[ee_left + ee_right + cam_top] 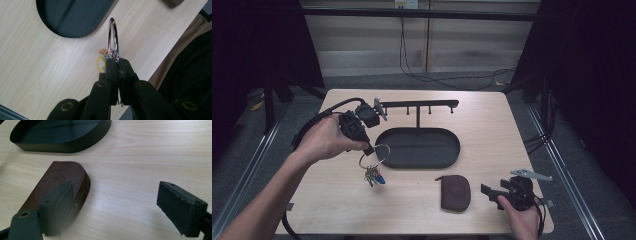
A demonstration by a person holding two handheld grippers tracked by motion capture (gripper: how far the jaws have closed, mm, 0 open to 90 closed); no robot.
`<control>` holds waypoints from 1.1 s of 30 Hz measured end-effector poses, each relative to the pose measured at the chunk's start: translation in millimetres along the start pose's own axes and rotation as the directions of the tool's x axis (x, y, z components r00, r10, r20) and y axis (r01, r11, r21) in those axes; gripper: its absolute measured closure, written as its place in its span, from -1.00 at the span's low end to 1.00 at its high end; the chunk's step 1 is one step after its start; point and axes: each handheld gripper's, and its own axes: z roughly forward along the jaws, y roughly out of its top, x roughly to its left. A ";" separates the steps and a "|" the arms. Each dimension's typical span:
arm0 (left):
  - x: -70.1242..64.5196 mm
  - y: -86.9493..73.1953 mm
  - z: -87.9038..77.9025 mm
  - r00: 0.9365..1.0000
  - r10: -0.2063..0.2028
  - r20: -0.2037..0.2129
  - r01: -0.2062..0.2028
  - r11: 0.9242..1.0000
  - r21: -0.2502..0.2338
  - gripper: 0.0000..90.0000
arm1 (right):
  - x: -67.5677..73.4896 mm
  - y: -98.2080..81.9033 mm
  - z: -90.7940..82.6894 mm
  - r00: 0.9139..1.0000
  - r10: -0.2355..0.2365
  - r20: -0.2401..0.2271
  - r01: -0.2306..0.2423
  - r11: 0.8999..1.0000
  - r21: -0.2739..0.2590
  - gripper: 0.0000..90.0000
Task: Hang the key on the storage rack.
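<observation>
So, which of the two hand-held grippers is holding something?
The left hand-held gripper: shut on the key ring. The right hand-held gripper is open.

Tray [422, 150] at table [337, 200] centre, hook stand [418, 105] rising from it. Pouch [455, 192] nearer, just right. Key ring [374, 156] held above table, left of tray.

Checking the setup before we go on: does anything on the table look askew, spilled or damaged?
Nothing stands out. The black oval tray with its peg rack sits square on the light wooden table, the brown zipped leather pouch lies flat and closed, and the silver key ring with keys hangs from the left gripper, off the table.
</observation>
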 end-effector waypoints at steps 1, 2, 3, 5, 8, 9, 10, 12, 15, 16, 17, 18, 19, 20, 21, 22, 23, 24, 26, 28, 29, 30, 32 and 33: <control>0.9 1.5 -1.1 1.000 -0.008 0.005 0.008 1.000 -0.002 0.95 | 0.0 -0.2 -0.3 1.000 -0.001 0.001 0.001 1.000 -0.001 -0.67; 1.9 2.7 -1.8 1.000 -0.004 0.003 0.004 1.000 0.000 0.95 | 0.1 -0.4 -0.5 1.000 -0.002 -0.001 0.002 1.000 0.000 -0.67; 2.2 3.9 -2.7 1.000 -0.012 0.003 0.012 1.000 0.003 0.95 | 0.2 -0.4 -0.8 1.000 -0.005 -0.003 0.005 1.000 0.001 -0.67; 4.4 6.2 -5.3 1.000 -0.007 0.000 0.007 1.000 0.009 0.95 | 0.0 -0.3 -0.8 1.000 -0.005 0.001 0.005 1.000 0.000 -0.67; 7.1 9.0 -8.5 1.000 -0.014 0.006 0.014 1.000 0.010 0.95 | -0.2 -0.3 -0.1 1.000 0.001 0.004 -0.001 1.000 -0.001 -0.67; 8.7 9.9 -9.1 1.000 -0.022 0.006 0.022 1.000 0.009 0.95 | 0.0 -0.2 0.1 1.000 0.002 0.002 -0.002 1.000 0.000 -0.67; 10.3 10.9 -9.5 1.000 -0.026 0.008 0.026 1.000 0.005 0.95 | 0.4 -0.1 0.4 1.000 0.003 0.003 -0.003 1.000 0.001 -0.67; 13.2 13.2 -10.3 0.999 -0.034 0.002 0.034 0.999 0.005 0.95 | 0.9 0.0 0.7 1.000 0.002 0.004 -0.002 1.000 0.002 -0.67; 14.8 17.3 -9.3 0.999 -0.033 -0.005 0.033 0.999 0.019 0.95 | 0.6 -0.1 0.7 1.000 0.000 0.003 0.000 1.000 0.003 -0.67; 16.1 18.8 -10.0 1.000 -0.020 -0.005 0.021 0.999 0.030 0.95 | 0.0 0.0 0.7 1.000 -0.001 0.003 0.001 1.000 0.002 -0.67; 16.1 18.8 -10.0 1.000 -0.020 -0.005 0.021 0.999 0.030 0.95 | 0.0 0.0 0.7 1.000 -0.001 0.003 0.001 1.000 0.002 -0.67; 17.7 21.6 -10.5 1.000 -0.030 -0.007 0.030 0.999 0.020 0.95 | -0.8 -0.1 0.5 1.000 0.001 0.003 -0.001 1.000 0.005 -0.67; 19.1 23.0 -11.3 1.000 -0.025 -0.007 0.025 0.999 0.028 0.95 | -0.9 -0.1 0.2 1.000 0.001 0.003 -0.001 1.000 0.004 -0.67; 20.2 24.6 -11.2 1.000 -0.029 -0.009 0.029 0.999 0.021 0.95 | -1.1 -0.2 0.2 1.000 0.001 0.001 -0.001 1.000 0.001 -0.67; 21.2 26.6 -11.7 1.000 -0.028 -0.010 0.028 0.999 0.026 0.95 | -1.0 -0.1 0.1 1.000 0.001 0.002 -0.001 1.000 0.003 -0.67; 22.4 28.4 -12.3 1.000 -0.026 -0.011 0.026 0.999 0.022 0.95 | -0.8 -0.1 0.0 1.000 -0.002 0.002 0.002 1.000 0.002 -0.67; 23.4 29.9 -13.0 1.000 -0.026 -0.012 0.026 0.999 0.023 0.95 | -0.6 -0.1 -0.1 1.000 -0.001 0.000 0.001 1.000 0.000 -0.67; 24.3 31.1 -14.0 1.000 -0.024 -0.014 0.024 0.999 0.022 0.95 | -0.6 -0.1 -0.1 1.000 -0.001 -0.001 0.001 1.000 0.002 -0.67; 25.5 32.5 -15.4 0.999 -0.036 -0.016 0.037 0.999 0.016 0.95 | -0.8 0.0 0.0 1.000 -0.006 0.001 0.006 1.000 0.001 -0.67; 26.8 34.1 -16.4 0.999 -0.047 -0.025 0.048 0.999 0.022 0.95 | -1.3 0.3 0.3 1.000 -0.006 0.003 0.006 1.000 0.003 -0.67; 26.8 34.1 -16.4 0.999 -0.047 -0.025 0.048 0.999 0.022 0.95 | -1.3 0.3 0.3 1.000 -0.006 0.003 0.006 1.000 0.003 -0.67; 27.9 34.9 -17.1 0.999 -0.047 -0.021 0.048 0.998 0.028 0.95 | -0.9 0.7 0.5 1.000 -0.015 0.008 0.015 1.000 0.000 -0.67; 31.0 37.8 -17.7 0.998 -0.063 -0.025 0.064 0.998 0.030 0.95 | 0.0 1.1 0.2 1.000 -0.018 0.008 0.018 1.000 -0.001 -0.67; 32.3 39.2 -17.8 0.998 -0.064 -0.023 0.065 0.997 0.033 0.95 | 0.5 1.0 0.1 1.000 -0.018 0.006 0.018 1.000 -0.002 -0.67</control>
